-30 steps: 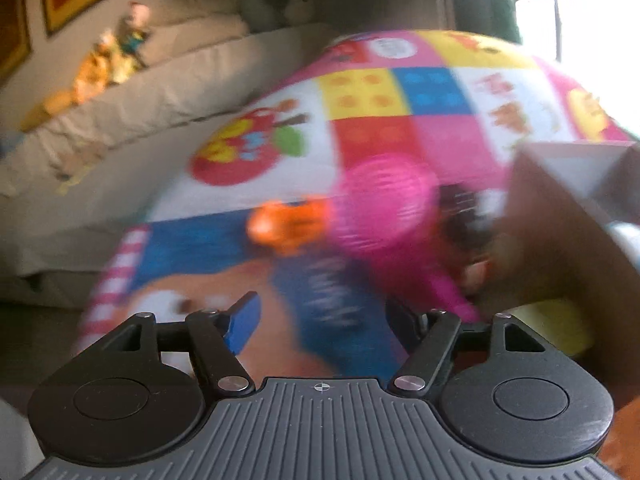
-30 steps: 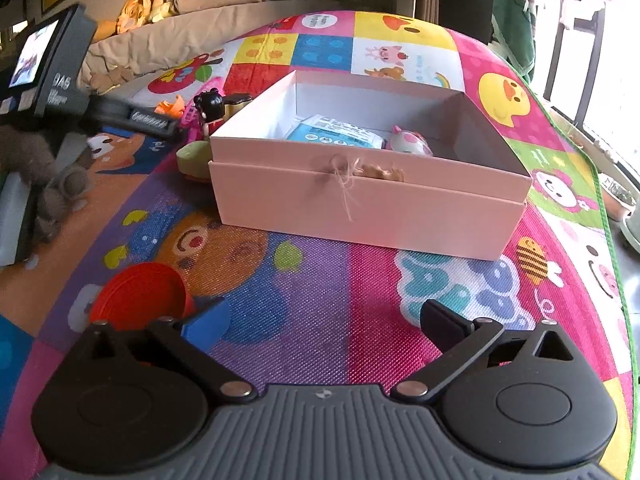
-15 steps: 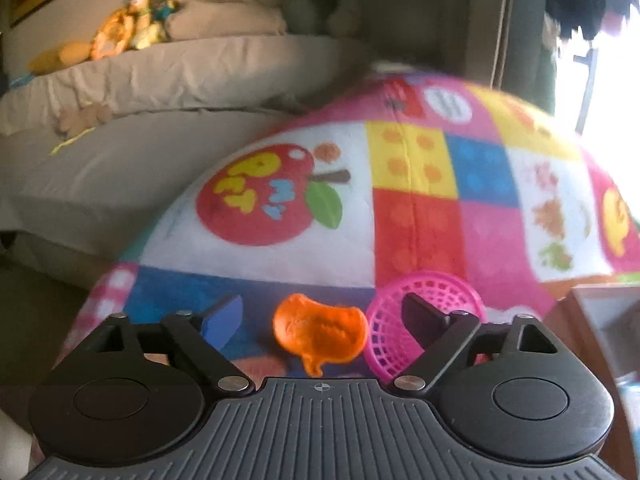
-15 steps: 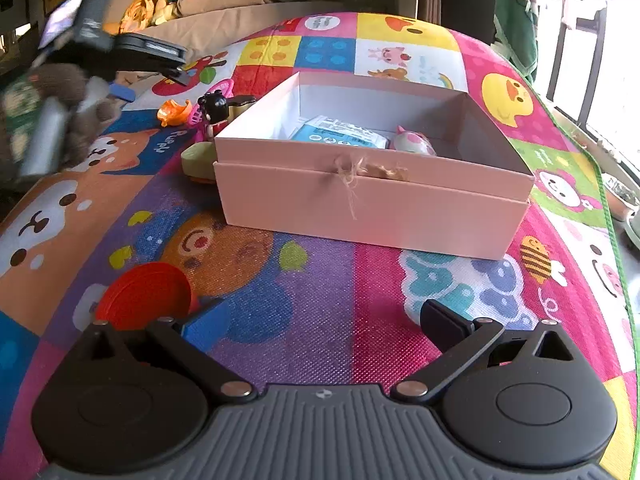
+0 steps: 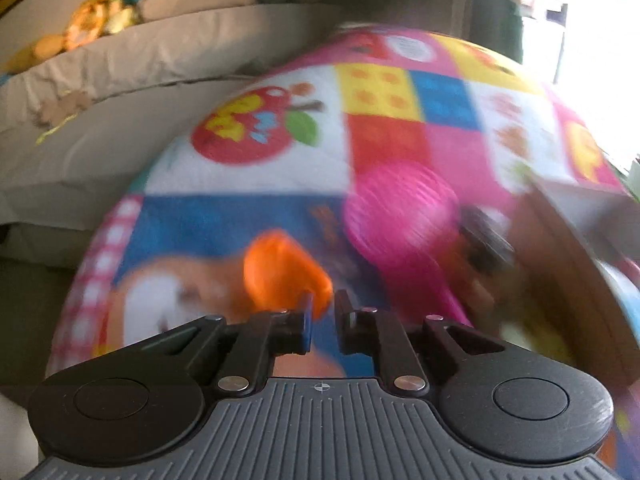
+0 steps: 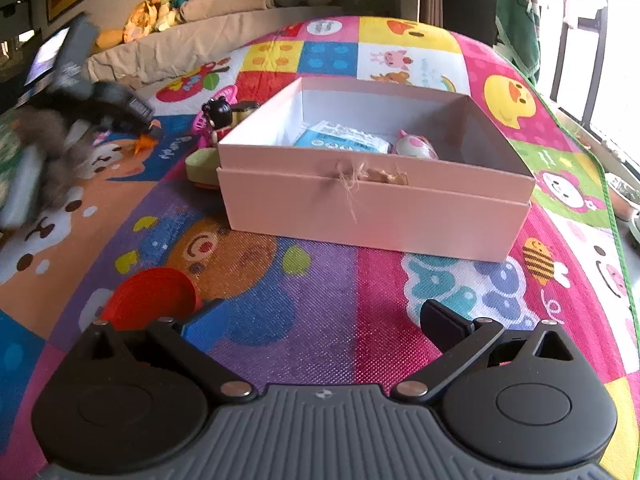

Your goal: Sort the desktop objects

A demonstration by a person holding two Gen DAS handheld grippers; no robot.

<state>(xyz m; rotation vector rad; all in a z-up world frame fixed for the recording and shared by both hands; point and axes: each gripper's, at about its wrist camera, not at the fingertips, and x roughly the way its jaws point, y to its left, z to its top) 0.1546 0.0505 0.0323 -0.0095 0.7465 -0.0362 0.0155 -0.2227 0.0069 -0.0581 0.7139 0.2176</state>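
Grip came first in this step: the left gripper (image 5: pixel 322 312) had just been closing, and its jaws stood drawn nearly together with the edge of the orange toy (image 5: pixel 286 274) between the tips. The left wrist view was smeared by motion, so whether the pads truly pressed on the toy could not be settled from that view alone; the right wrist view showed the same orange piece (image 6: pixel 145 142) right at the gripper's tip, just above the play mat (image 6: pixel 304 292). A thin, flat plastic shape caught by one edge would probably swing or slip, so the sound course was to lift slowly, keep the wrist steady and check that the toy rose with the jaws before travelling.

Just right of it lay the pink mesh basket (image 5: pixel 400 208) and a small black-haired doll (image 6: pixel 218 114), both close to the box wall, so the carry needed to go up and over them, not through them.

Further right stood the pink box (image 6: pixel 376 204), open-topped, already holding a blue packet (image 6: pixel 342 142) and a pink pig toy (image 6: pixel 414 146). The release ought to come low inside the near-left bare floor of the box.

The right gripper (image 6: pixel 320 322) hung with its jaws spread wide and nothing between them, a red dish (image 6: pixel 152 298) just beside its left finger.
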